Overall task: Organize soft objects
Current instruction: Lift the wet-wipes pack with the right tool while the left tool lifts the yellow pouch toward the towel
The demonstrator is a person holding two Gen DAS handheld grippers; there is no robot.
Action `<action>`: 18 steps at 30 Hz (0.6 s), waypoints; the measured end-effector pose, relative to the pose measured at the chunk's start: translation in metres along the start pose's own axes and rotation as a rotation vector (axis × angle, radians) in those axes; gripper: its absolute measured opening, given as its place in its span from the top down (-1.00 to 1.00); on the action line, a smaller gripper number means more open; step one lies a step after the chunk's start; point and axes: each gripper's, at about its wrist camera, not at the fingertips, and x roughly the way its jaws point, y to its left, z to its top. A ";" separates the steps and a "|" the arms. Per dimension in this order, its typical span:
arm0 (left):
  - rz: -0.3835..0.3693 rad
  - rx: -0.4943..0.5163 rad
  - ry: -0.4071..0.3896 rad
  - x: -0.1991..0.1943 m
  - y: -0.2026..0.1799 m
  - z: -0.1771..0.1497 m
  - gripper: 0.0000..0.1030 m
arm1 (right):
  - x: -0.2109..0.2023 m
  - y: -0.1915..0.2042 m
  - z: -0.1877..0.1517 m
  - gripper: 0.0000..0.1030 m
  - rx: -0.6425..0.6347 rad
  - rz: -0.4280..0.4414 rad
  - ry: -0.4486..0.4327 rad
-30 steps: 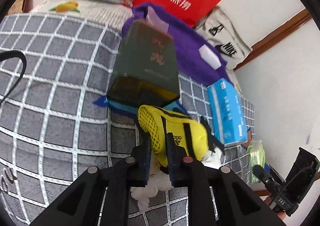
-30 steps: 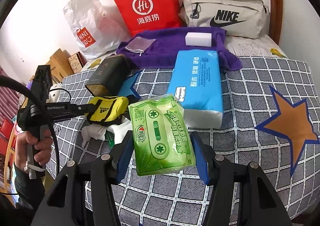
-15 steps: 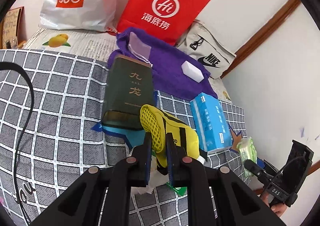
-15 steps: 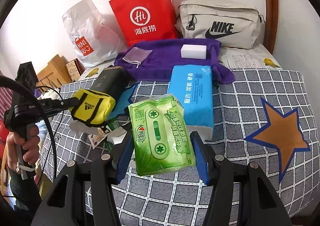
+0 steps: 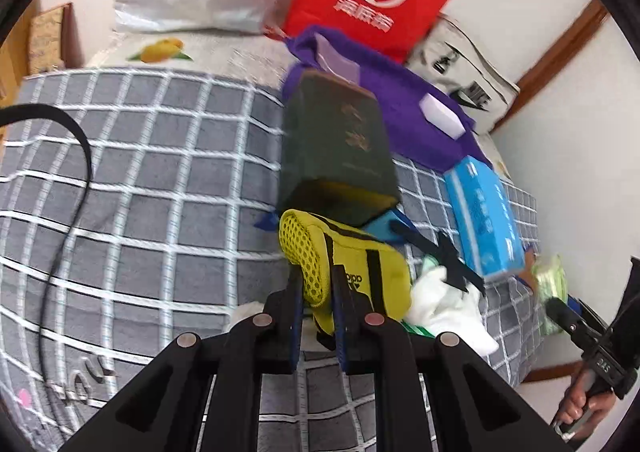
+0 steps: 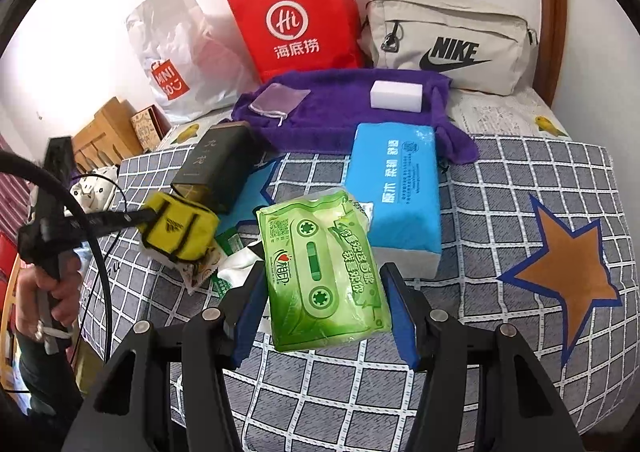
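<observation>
Left gripper [image 5: 316, 284] clamping the mesh end of the yellow pouch [image 5: 344, 264], jaws nearly together. Holding it clear of the bed [image 5: 160, 172], above a white cloth [image 5: 444, 304] and some wrappers [image 6: 224, 252]. In the right view, pouch [image 6: 176, 232] hanging off the gripper tip at left, hand [image 6: 52, 292] gripping the handle below.

Right gripper [image 6: 324, 292] pinching a green wipes pack [image 6: 324, 272] between both blue pads, jaws about half spread. Pack tilting toward the camera, raised over the bed [image 6: 500, 192], just in front of the blue tissue pack [image 6: 396, 188].

Lying on the bed: dark box [image 6: 216, 168] just behind the pouch, partly on a blue star patch [image 6: 256, 192]; purple towel [image 6: 360, 112] behind that, carrying a white block [image 6: 396, 94] and a small clear bag [image 6: 280, 98]. Tissue pack overlapping the towel's front edge.

Leaning at the wall: white bag [image 6: 176, 60], red bag [image 6: 296, 16], Nike bag [image 6: 452, 40]. Orange star patch [image 6: 568, 276] sitting at right, bare. Left view heavily blurring.
</observation>
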 end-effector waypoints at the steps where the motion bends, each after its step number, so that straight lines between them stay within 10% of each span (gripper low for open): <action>1: -0.027 -0.002 0.011 0.003 -0.001 -0.001 0.74 | 0.001 0.001 -0.001 -0.09 -0.003 -0.001 0.006; 9: -0.168 0.015 0.021 0.011 -0.028 0.004 0.73 | 0.008 0.007 -0.002 -0.09 -0.012 0.006 0.029; 18: -0.159 0.022 -0.003 0.003 -0.031 0.009 0.73 | 0.009 0.003 -0.003 -0.09 0.002 0.006 0.037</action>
